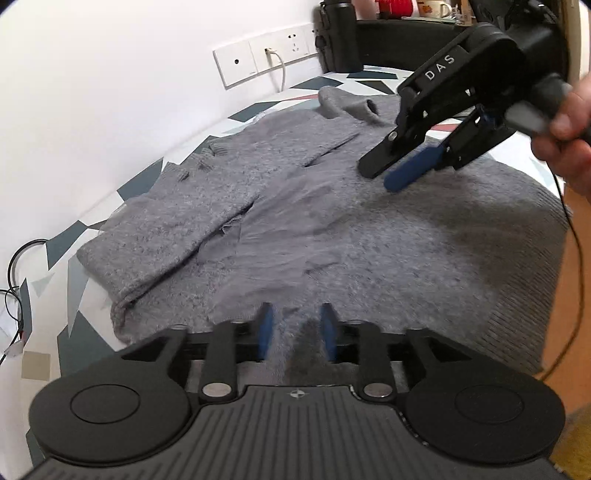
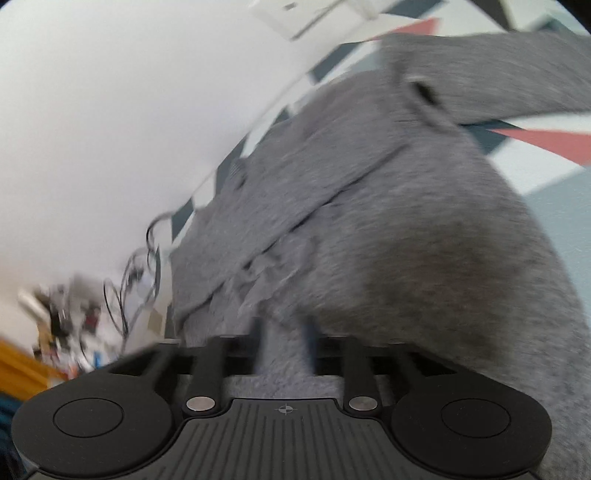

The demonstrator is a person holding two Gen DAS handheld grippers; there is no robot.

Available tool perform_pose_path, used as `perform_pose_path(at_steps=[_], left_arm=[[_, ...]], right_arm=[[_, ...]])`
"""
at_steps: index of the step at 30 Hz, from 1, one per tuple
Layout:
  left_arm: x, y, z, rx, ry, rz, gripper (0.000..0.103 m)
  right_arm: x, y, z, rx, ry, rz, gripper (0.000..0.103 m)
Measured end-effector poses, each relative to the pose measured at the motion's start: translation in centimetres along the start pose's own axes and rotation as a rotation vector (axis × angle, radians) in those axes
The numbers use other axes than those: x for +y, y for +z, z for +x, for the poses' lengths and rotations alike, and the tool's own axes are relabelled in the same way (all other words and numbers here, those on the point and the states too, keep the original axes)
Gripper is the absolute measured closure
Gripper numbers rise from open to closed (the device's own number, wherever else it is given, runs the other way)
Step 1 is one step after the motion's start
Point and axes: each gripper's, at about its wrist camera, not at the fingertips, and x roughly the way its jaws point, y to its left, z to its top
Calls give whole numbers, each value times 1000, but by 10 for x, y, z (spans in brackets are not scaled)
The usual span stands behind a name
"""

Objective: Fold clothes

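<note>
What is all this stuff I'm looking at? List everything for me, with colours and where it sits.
sweater: one, grey knit, spread on the cloth, one sleeve folded across its body
cloth: one, white with dark teal, grey and red shapes, under the sweater
sockets: one row, white, on the wall behind, a white cable plugged in
bottle: one, black, at the far edge
mugs: a few, red and white, far shelf, too small to count
wires: several, black, at the cloth's left edge
left claw: black with blue fingers, jaws apart over the sweater's near edge
right claw: black and blue, tips at the sweater's upper body
hand: one, holding the right claw's handle
</note>
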Motion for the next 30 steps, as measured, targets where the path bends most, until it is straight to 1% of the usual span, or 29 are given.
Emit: perform_pose_path(at_steps=[2,5,7,9,10,11,13,16,17,19,21,22,23,24,25,27,28,30], left_arm=[[-2,2,8,5,-1,14,71],[-6,3,15,0,11,34,71],[-7,4,18,-4,18,42,72],[-4,5,16,-13,17,23,93],[-3,5,14,-13,5,13,94],[-1,4,11,-11,-13,5,99],[1,2,2,-5,-60,-8,100],[2,-4,-16,13,-140,-21,101],[2,-7,-20,21,-158,-22,101],[1,-13,-25,33,-160,-19,101],[0,-19,-29,43,-153,-18,99],[1,-20,-30,42,-125,-20,98],[2,-21,-30,40,-90,-21,93],[3,-21,-30,38,-55,-22,85],[4,-21,-29,37,-25,-22,81],[4,-22,-25,43,7,-18,59],[3,-23,-22,50,20,-12,57],[1,-26,-15,62,37,16,58]], right_arm=[[9,-3,11,10,-12,-42,67],[13,-4,24,-4,-46,-54,67],[14,-4,30,-10,-52,-56,67],[15,-4,38,4,-50,-64,75],[16,-5,41,22,-35,-65,91],[18,-6,42,42,-11,-61,101],[19,-10,34,48,44,-39,102],[18,-14,7,13,108,6,103],[15,-14,-1,1,119,31,103],[5,-15,-12,-7,118,82,103],[-2,-16,-16,3,94,97,103],[-4,-18,-18,3,72,90,103],[-4,-19,-19,-8,48,86,103],[-5,-20,-21,-21,24,85,103],[-5,-21,-22,-34,0,84,103],[-3,-23,-25,-46,-14,61,102],[-2,-25,-24,-29,6,58,100],[2,-30,-12,56,51,57,91]])
